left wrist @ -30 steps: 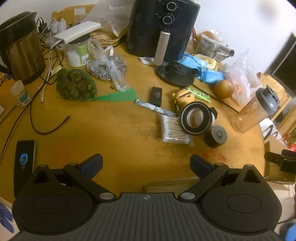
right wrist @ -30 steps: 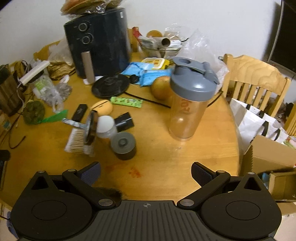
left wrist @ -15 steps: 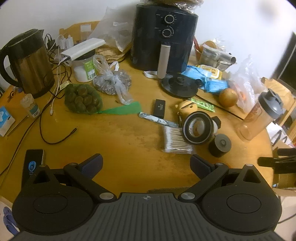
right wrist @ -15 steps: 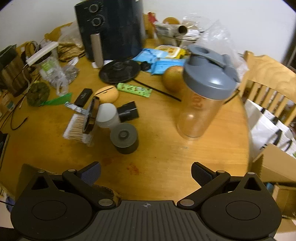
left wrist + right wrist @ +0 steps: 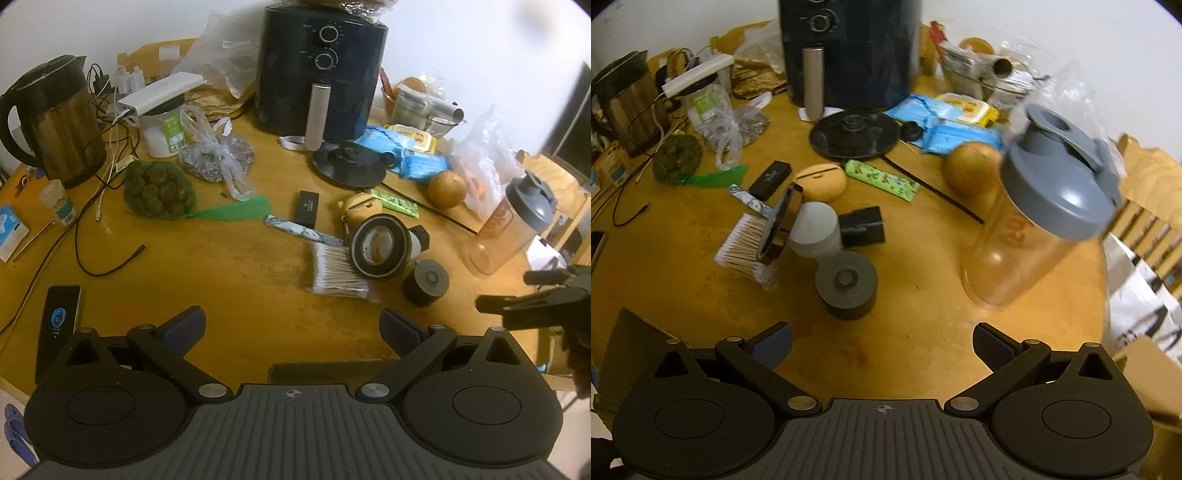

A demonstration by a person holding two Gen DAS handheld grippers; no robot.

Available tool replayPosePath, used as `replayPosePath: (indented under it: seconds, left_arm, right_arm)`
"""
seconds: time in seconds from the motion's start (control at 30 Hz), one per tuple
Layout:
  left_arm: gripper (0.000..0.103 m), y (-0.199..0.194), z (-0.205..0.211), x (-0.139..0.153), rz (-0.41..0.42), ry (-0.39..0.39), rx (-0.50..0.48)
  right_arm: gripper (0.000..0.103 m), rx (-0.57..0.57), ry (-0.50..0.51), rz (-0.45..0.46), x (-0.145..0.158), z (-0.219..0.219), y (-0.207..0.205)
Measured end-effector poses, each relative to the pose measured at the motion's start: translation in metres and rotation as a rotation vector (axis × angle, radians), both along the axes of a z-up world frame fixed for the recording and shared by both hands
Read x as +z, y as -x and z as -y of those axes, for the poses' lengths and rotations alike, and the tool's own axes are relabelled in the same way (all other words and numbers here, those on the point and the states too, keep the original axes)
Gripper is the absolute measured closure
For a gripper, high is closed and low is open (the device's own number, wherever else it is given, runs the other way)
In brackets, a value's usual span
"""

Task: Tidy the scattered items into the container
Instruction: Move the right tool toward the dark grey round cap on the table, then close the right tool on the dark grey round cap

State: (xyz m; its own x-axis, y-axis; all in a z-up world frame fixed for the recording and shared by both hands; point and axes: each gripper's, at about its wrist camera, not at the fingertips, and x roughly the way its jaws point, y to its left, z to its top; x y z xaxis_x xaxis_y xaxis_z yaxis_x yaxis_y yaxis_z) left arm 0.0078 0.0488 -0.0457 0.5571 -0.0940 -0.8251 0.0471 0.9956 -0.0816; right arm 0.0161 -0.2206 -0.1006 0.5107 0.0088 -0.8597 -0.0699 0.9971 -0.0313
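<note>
Hovering over the wooden table [image 5: 229,266], left gripper [image 5: 291,326] and right gripper [image 5: 882,341] both spread wide, empty; cotton swabs [image 5: 338,271], grey cap [image 5: 846,284], shaker bottle [image 5: 1034,218] scattered ahead.

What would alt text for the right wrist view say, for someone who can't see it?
An open, empty right claw hovers over a cluttered round wooden table. Ahead stand a clear shaker bottle with a grey lid, a small grey canister and a pack of cotton swabs, with a black air fryer behind.
</note>
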Motion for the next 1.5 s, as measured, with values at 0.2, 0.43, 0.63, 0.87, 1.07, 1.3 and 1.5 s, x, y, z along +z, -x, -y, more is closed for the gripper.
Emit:
replayPosePath:
  seconds: [0.2,0.43,0.63,0.87,1.07,1.3,1.5]
  left_arm:
    - [0.000,0.002,0.002,-0.001,-0.014,0.001,-0.008]
    - [0.000,0.003,0.000,-0.002,-0.016,0.009,0.005]
    - [0.000,0.004,-0.003,-0.003,-0.020,0.002,0.021]
    - [0.000,0.004,-0.015,-0.003,-0.021,0.022,0.044]
    - [0.000,0.006,-0.024,-0.003,-0.022,0.031,0.069]
    - [0.000,0.008,-0.034,-0.004,-0.020,0.063,0.091]
    - [0.000,0.008,-0.037,-0.005,-0.029,0.067,0.103]
  right_arm:
    - [0.000,0.058,0.014,0.032,-0.007,-0.006,-0.008]
    - [0.000,0.100,0.005,0.057,-0.021,-0.010,-0.015]
    - [0.001,0.118,0.005,0.077,-0.035,-0.012,-0.022]
    - [0.004,0.133,0.016,0.098,-0.049,-0.019,-0.034]
    - [0.013,0.139,0.006,0.100,-0.058,-0.025,-0.044]
    - [0.025,0.160,0.030,0.084,-0.071,-0.031,-0.053]
    - [0.036,0.163,0.022,0.071,-0.077,-0.033,-0.058]
